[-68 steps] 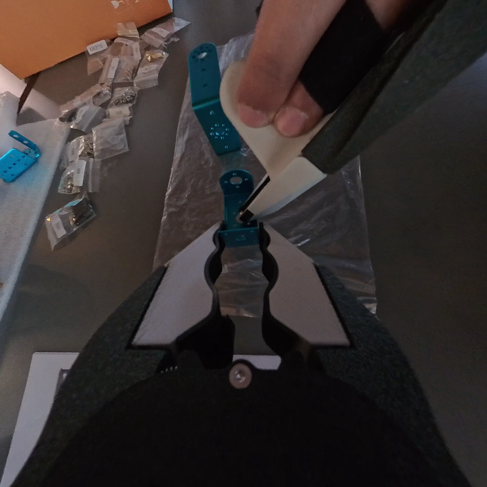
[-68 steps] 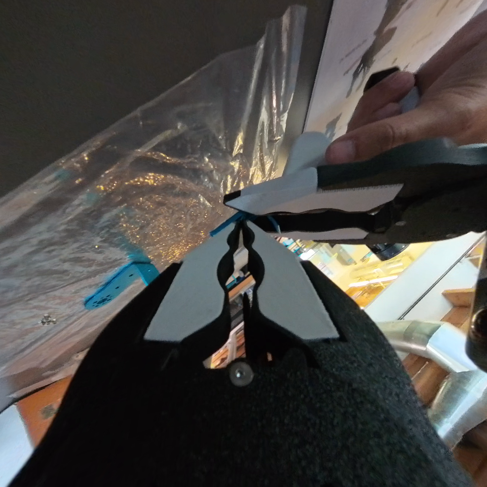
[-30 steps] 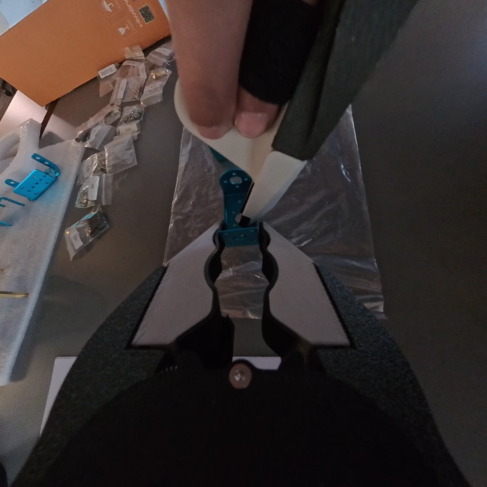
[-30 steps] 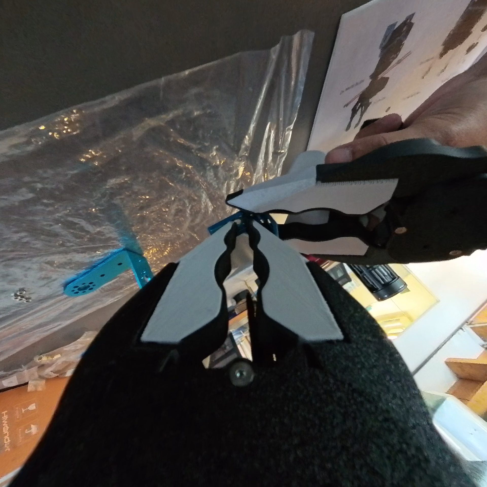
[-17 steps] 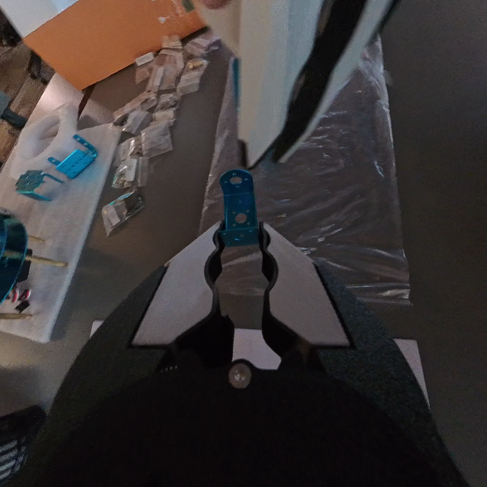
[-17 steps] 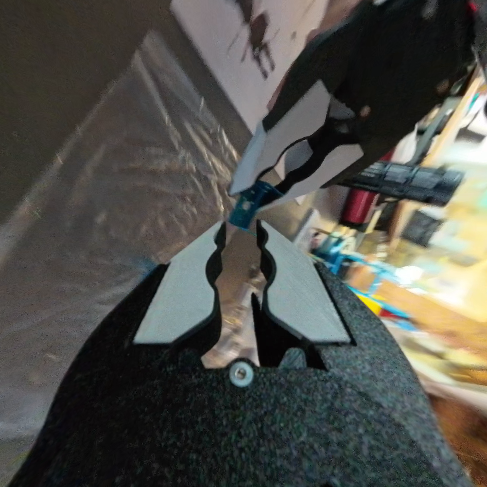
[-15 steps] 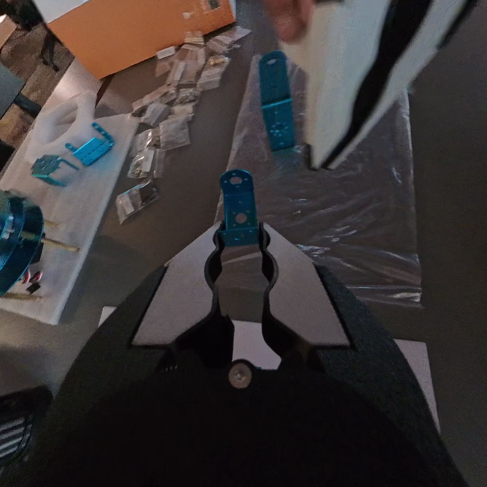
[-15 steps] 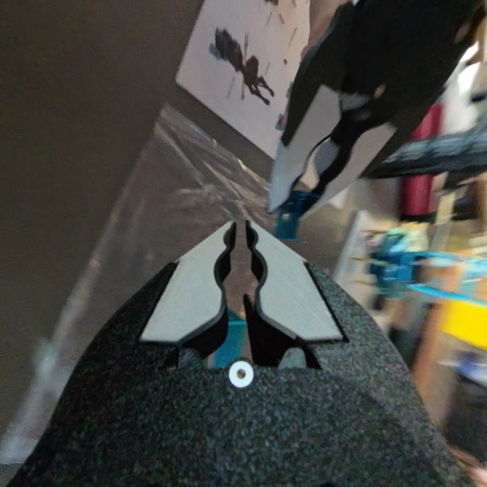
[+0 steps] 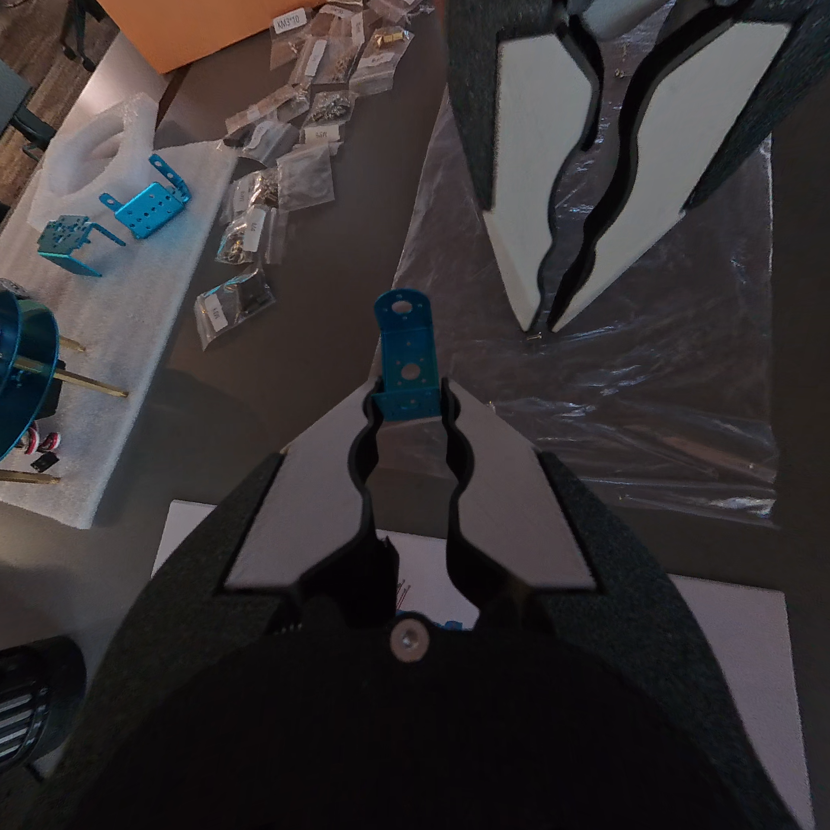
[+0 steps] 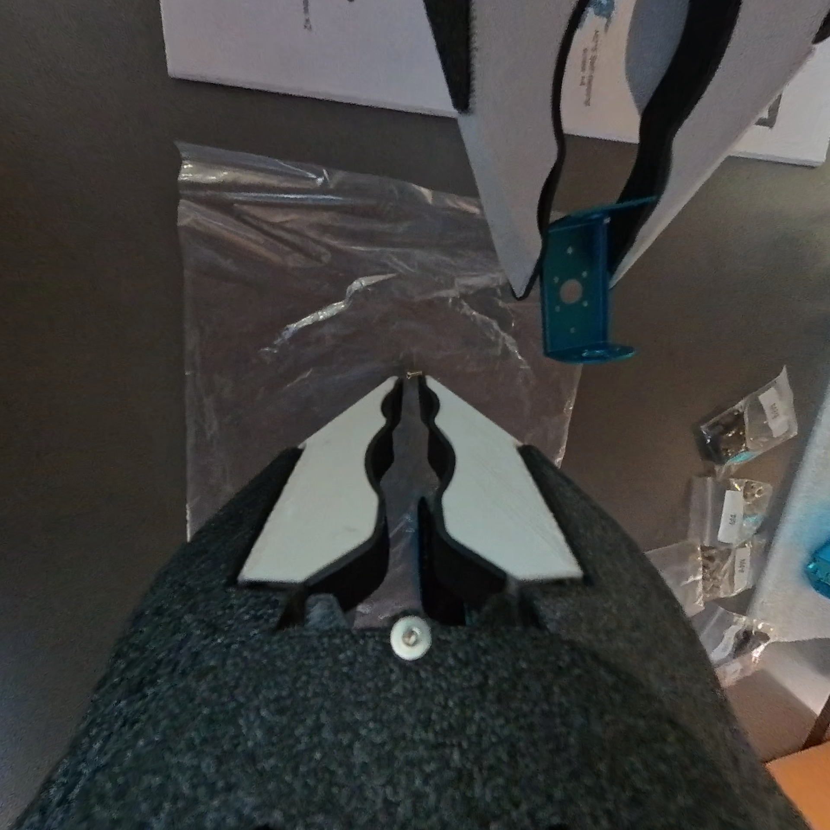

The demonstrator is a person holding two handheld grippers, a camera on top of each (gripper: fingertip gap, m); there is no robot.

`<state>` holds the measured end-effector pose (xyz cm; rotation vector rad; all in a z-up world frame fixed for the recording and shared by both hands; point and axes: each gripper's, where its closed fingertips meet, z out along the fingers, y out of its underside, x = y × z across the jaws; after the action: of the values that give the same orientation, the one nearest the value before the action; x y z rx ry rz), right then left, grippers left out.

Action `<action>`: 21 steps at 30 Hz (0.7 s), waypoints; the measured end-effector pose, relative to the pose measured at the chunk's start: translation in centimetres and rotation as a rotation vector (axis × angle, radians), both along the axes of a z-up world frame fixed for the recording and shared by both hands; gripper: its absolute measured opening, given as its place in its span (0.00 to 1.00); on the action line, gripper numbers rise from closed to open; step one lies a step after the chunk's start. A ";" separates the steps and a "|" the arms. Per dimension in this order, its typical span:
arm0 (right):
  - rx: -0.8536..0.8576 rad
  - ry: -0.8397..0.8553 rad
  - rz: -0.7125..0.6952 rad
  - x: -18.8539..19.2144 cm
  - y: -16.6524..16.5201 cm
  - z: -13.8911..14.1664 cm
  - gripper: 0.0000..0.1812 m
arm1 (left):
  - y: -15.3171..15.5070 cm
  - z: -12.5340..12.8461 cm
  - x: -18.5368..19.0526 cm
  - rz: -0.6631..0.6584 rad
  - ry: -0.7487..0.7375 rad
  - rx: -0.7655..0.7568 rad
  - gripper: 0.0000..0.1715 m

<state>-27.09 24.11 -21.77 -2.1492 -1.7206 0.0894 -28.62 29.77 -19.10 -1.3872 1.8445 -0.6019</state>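
Note:
My left gripper (image 9: 408, 393) is shut on the base of a blue metal bracket (image 9: 406, 355) and holds it above the dark table. The right wrist view shows that same gripper (image 10: 570, 283) and bracket (image 10: 577, 292) at the upper right. My right gripper (image 10: 408, 379) points down at a clear plastic bag (image 10: 314, 278), its jaws a narrow gap apart with nothing between them. A tiny screw (image 10: 412, 373) lies on the bag just ahead of its tips. In the left wrist view the right gripper (image 9: 541, 325) hangs at the upper right over the screw (image 9: 534, 334).
Several small bags of hardware (image 9: 287, 148) lie at the back left, near an orange box (image 9: 202, 31). A white foam sheet (image 9: 125, 314) at the left carries more blue brackets (image 9: 148, 211). A white printed sheet (image 9: 741, 651) lies near me, under the left gripper. The gap from one gripper's tips to the other's is roughly 7 cm.
The right gripper let go at the bracket, swung away to the right and now points down at the bag. The left gripper pulled back, still holding the bracket.

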 end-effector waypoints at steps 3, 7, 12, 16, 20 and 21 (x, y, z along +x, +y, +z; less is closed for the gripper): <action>-0.008 0.015 0.008 -0.3 0.0 0.1 0.03 | 0.0 -0.1 0.0 -0.003 0.002 -0.001 0.14; -0.016 -0.001 0.008 -0.2 0.1 0.0 0.03 | -0.4 0.0 0.0 -0.015 0.002 0.005 0.14; -0.045 -0.005 0.011 -0.2 0.0 -0.2 0.02 | -0.6 0.2 0.0 -0.024 -0.002 0.009 0.14; -0.070 -0.009 0.004 -0.2 0.0 -0.2 0.01 | -0.7 0.3 0.1 -0.027 -0.008 0.014 0.14; -0.087 0.024 -0.031 -0.3 -0.1 -0.2 0.00 | -0.8 0.7 0.1 -0.030 -0.027 0.019 0.14; -0.085 0.037 -0.047 -0.3 -0.1 -0.2 0.00 | -0.8 0.8 0.2 -0.031 -0.034 0.018 0.14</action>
<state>-27.34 24.05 -21.93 -2.2334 -1.6722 0.1918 -28.45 28.93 -18.28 -1.3309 1.8433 -0.6188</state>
